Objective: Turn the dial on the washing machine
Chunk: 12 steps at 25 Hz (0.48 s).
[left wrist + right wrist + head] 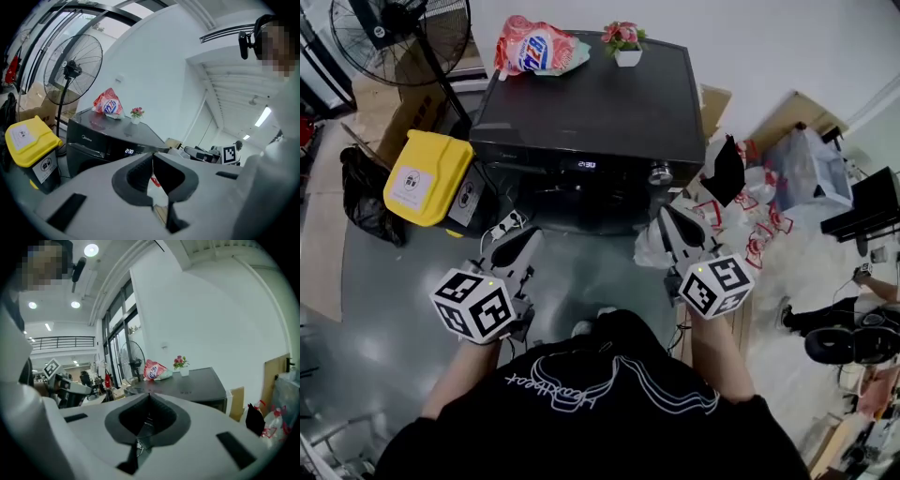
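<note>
Head view, from the left: a fan (pixel 398 37) stands at the top corner, with a black bag (pixel 364 199) and a yellow bin (pixel 427 176) below it on the floor (pixel 394 281). The bin is just beside the washer (pixel 600 112), which is dark and has a flat top. On that top, at the far edge, lie a red detergent bag (pixel 539 47) and, to its right, a small flower pot (pixel 625 44). The washer's front panel shows a lit display (pixel 586 165). The dial (pixel 661 173), a silvery knob, sits right of the display near the panel's right end.

The left gripper (pixel 528 236) is held low in front of the washer, left of the display, and touches nothing. In the left gripper view its jaws meet at the tips with nothing between them (pixel 153 154). Beyond them are the fan (pixel 75 65), bin (pixel 28 138), washer (pixel 93 133) and display (pixel 130 151).

The right gripper (pixel 670 214) points toward the washer's right end. Its tip is near the dial, a little below it and apart from it. In the right gripper view its jaws are closed and empty (pixel 149 394), and the washer's top (pixel 187 385) with the detergent bag (pixel 154 370) and flower pot (pixel 180 364) lies ahead. The dial does not show there.

Right of the washer, white plastic bags (pixel 750 230) with red print are heaped on the floor.
</note>
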{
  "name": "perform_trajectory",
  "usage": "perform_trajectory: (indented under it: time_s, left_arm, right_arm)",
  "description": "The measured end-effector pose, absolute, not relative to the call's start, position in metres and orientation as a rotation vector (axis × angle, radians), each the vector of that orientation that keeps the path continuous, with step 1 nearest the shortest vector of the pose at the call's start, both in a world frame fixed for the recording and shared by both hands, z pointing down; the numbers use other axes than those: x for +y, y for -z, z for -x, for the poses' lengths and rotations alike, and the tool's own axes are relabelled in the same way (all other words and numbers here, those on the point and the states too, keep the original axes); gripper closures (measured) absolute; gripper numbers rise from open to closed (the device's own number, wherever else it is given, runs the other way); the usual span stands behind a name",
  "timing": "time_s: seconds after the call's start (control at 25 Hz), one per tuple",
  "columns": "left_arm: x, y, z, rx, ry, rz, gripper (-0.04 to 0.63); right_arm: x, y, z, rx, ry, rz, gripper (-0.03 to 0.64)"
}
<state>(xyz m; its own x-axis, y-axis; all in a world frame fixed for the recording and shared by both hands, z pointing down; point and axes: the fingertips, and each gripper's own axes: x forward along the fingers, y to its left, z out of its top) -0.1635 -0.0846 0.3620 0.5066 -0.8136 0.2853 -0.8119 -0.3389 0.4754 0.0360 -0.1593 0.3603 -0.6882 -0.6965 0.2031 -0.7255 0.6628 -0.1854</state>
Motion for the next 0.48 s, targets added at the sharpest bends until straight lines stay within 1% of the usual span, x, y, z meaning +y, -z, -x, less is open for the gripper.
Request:
perform_trajectory:
  time_s: [0.08,0.24,0.48]
  left_arm:
    - [-0.079,-0.349,0.149,-1.291,0.013,-2.216,0.584]
    - [-0.072,-0.319,0.124,-1.257,0.026,-2.279,0.584]
    - [-0.064,-0.279,0.080,-1.230,0.042,-2.350,0.584]
  right_arm:
    - [-0.144,-0.345,-0.030,-2.803,-0.328,-1.109,0.611]
    - [-0.121,-0.323,-0.025,-2.862,-0.345,-0.957,0.612]
    - [-0.093,-0.284,-0.042,-2.944,-0.329,-0.793,0.612]
